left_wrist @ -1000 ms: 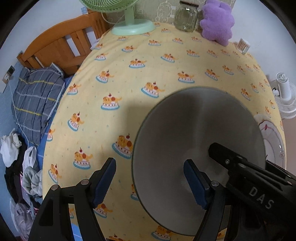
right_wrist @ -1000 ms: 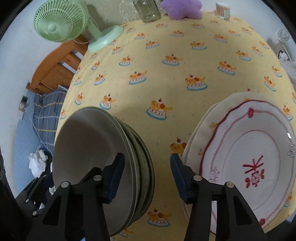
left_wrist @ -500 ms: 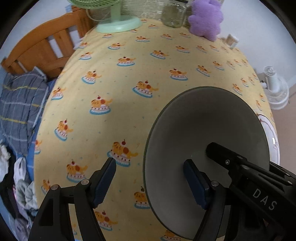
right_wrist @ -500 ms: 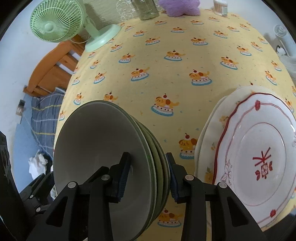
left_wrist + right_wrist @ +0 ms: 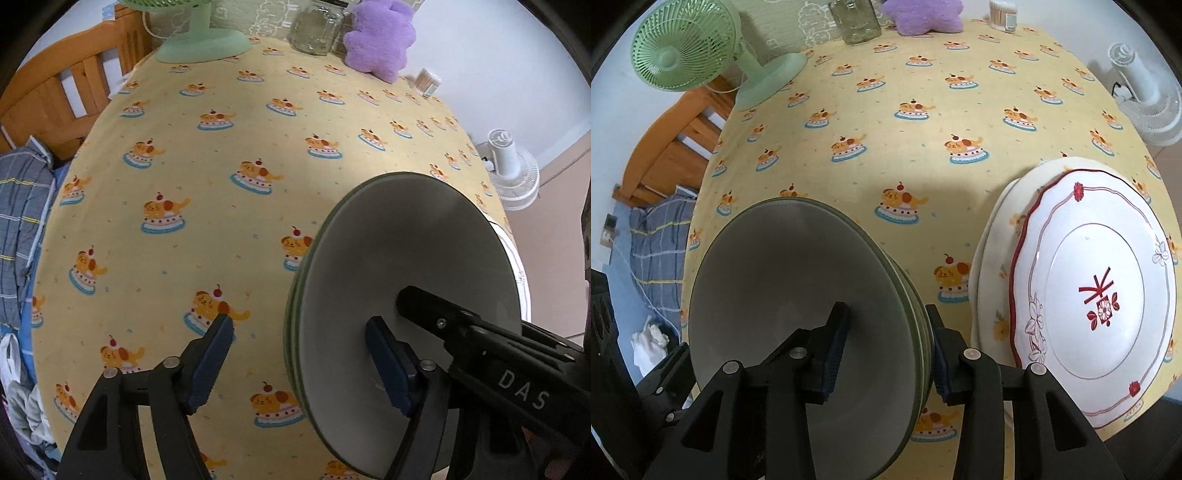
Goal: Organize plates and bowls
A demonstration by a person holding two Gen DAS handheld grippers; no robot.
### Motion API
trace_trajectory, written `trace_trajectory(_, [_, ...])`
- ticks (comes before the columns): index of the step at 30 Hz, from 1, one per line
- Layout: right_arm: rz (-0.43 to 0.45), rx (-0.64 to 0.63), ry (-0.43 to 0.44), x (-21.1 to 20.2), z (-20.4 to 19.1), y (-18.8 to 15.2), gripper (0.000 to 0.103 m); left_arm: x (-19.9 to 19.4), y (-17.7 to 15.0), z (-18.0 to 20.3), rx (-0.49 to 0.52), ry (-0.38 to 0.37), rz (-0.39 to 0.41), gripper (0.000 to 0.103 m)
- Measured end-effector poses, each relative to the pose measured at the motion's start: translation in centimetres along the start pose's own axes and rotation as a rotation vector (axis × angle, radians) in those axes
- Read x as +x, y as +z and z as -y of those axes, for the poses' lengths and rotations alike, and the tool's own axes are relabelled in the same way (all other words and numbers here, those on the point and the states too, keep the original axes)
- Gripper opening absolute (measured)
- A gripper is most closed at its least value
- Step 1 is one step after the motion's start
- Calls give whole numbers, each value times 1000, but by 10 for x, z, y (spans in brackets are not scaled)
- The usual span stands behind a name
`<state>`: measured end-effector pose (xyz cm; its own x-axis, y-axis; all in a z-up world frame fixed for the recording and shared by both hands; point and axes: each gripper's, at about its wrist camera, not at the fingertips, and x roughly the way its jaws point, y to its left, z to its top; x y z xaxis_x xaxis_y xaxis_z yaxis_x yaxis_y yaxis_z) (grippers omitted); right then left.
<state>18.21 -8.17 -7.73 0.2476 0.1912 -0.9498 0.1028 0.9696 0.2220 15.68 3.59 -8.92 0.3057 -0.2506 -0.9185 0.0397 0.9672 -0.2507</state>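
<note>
Right wrist view: right gripper (image 5: 886, 347) clamped on rim of stacked grey-green ceramic bowls (image 5: 798, 317) | left gripper (image 5: 299, 363) wide open, right finger inside same bowls (image 5: 406, 280), gripping nothing

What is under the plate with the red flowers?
A plain cream plate peeks out beneath the red-flowered plate. Its middle is covered, so anything more underneath is hidden.

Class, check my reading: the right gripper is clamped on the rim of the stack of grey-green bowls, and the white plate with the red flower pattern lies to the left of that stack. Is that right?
One thing is wrong. In the right wrist view, the white plate with the red flower pattern lies to the right of the stack of grey-green bowls, not the left. The right gripper is indeed clamped on the stack's rim.
</note>
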Motion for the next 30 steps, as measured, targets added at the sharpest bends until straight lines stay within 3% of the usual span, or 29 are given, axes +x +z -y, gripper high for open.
trace_trajectory(5, [-2,1,-4,0,0,0,44,0,2,5,-1,-38,-14,59])
trace_trajectory(7, [-5,-4,-3,0,0,0,44,0,2,11,12,-56,-14,46])
trace_trajectory(20, [-33,-101,82,-5,18,4,43,-5,-6,37,-72,68,2,46])
trace_trajectory(30, [-5,-124,93,-30,18,-2,43,-28,-8,49,-56,72,29,46])
